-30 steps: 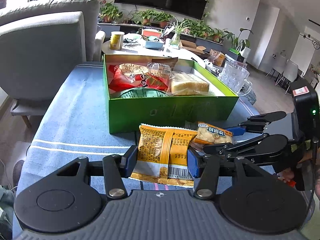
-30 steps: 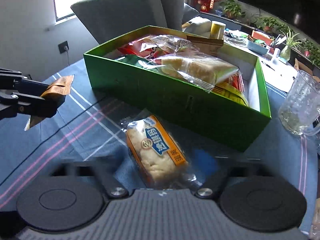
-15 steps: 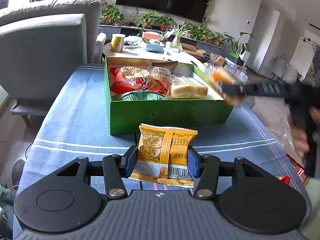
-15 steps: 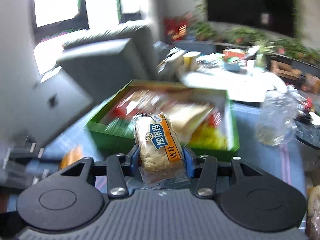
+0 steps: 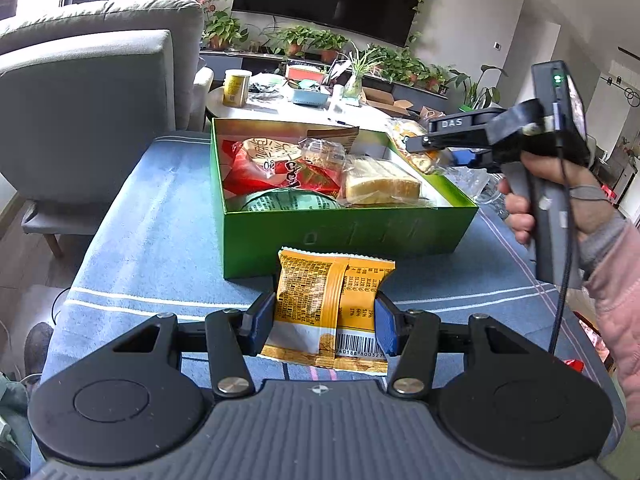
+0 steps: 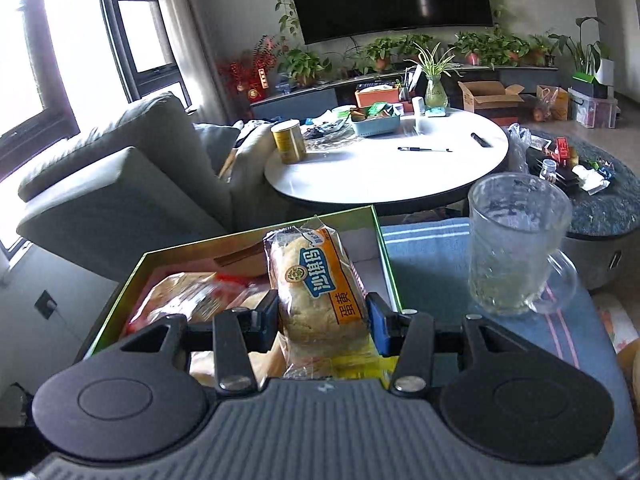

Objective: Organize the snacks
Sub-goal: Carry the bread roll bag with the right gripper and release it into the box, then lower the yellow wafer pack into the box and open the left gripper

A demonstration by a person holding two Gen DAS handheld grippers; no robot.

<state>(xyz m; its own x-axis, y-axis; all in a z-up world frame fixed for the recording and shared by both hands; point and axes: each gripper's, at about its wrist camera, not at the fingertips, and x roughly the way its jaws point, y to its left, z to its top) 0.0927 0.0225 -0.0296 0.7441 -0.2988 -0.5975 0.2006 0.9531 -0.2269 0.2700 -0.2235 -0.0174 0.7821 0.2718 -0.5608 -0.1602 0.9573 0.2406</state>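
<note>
the green box [image 5: 344, 236] sits open on the blue striped tabletop [image 5: 160, 216], its near wall facing the left camera and its right rim running back toward a glass mug [image 6: 516, 248] that stands just beside it on the cloth. inside, a red snack bag [image 5: 280, 168], a green-lidded tub [image 5: 292, 202] and a wrapped sponge cake [image 5: 380, 186] crowd the left and middle; a pale strip of bare floor shows along the box's right wall. the tabletop left of the box is open cloth out to its edge, with a grey armchair [image 5: 88, 112] beyond.

the left tongs [image 5: 324, 322] hang low in front of the box's near wall, part closed, their blue pads pinching the sides of an orange wafer packet [image 5: 332, 304] whose top edge nearly reaches the wall.

the right tongs [image 6: 324, 322], held by a hand [image 5: 560, 196] in a pink sleeve, are above the right rear part of the box. the jaws have just been closing and now stand fairly wide, clamped on a wrapped egg-yolk bread roll [image 6: 320, 292] that points out over the box interior, clear of the rim.
</note>
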